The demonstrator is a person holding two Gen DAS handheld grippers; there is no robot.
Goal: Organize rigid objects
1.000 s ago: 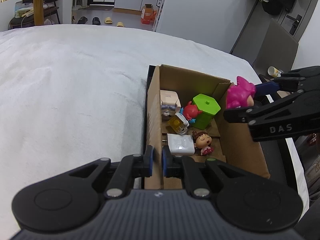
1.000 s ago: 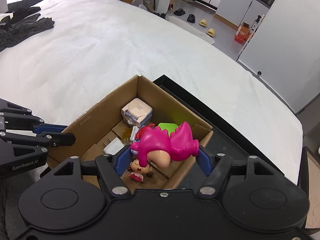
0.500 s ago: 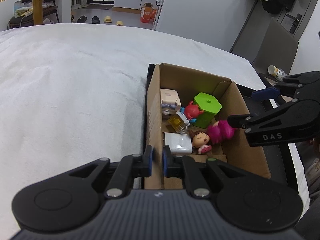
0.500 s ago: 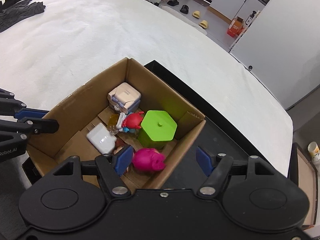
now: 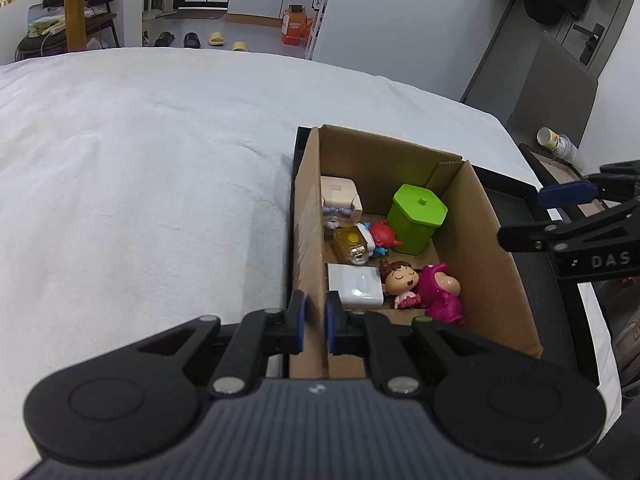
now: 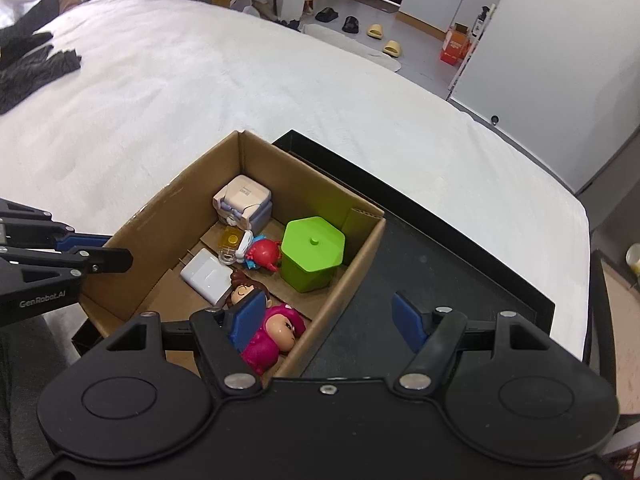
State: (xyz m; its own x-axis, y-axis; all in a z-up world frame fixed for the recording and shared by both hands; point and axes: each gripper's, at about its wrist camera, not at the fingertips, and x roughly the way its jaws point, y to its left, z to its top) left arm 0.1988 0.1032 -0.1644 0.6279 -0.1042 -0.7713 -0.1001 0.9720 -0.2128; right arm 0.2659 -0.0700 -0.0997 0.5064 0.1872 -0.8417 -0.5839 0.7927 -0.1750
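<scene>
A brown cardboard box stands on a black tray on the white bed. Inside lie a pink figure, a sleeping-face doll, a white charger, a green hexagonal pot, a red toy, an amber bottle and a beige case. My left gripper is shut on the box's near-left wall. My right gripper is open and empty above the box's right wall.
The white bed spreads left and beyond the box. Dark clothes lie at its far left. A wooden side table with a small can stands to the right. Slippers lie on the floor beyond.
My right gripper opened and let go of the pink figure, which dropped into the box beside the sleeping-face doll. The gripper then drew back to the right. The left gripper held still.
</scene>
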